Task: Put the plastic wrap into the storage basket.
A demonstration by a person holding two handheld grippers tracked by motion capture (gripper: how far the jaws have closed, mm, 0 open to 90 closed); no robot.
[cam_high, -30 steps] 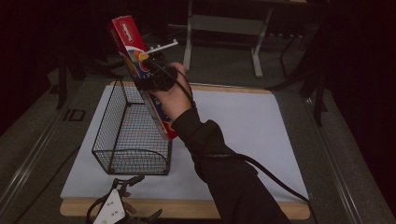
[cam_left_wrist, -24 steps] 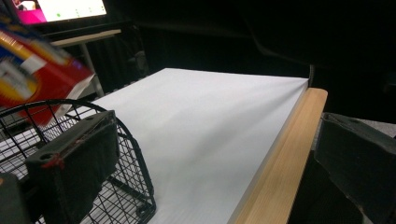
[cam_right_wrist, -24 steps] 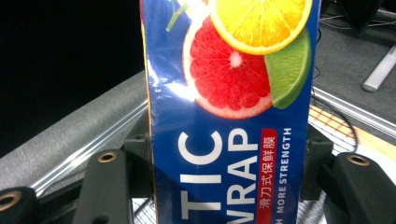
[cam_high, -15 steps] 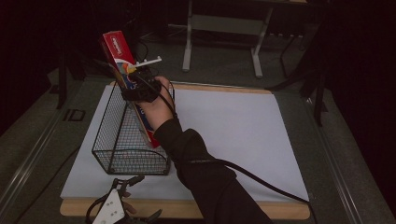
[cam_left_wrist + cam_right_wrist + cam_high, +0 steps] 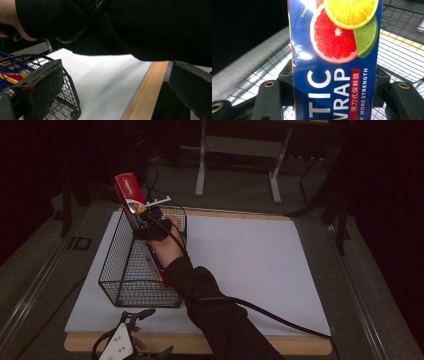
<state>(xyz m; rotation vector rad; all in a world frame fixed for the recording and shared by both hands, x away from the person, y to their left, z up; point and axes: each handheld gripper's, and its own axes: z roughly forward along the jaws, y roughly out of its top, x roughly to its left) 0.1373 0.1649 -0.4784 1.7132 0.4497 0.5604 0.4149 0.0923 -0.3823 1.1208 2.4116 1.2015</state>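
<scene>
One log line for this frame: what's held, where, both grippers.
right gripper: shut on plastic wrap box | box: tilted, lower end inside wire basket | left gripper: open, at table's near edge

In the right gripper view the plastic wrap box [image 5: 334,60] runs off the top and bottom edges, so its printed name is cut to a few letters. In the high view its lower end sits behind the wire basket [image 5: 125,270] mesh and the person's hand [image 5: 167,247]. The left gripper [image 5: 120,345] is cropped by the bottom edge there. In the left gripper view a dark sleeve [image 5: 125,25] hides the surface's far part.
</scene>
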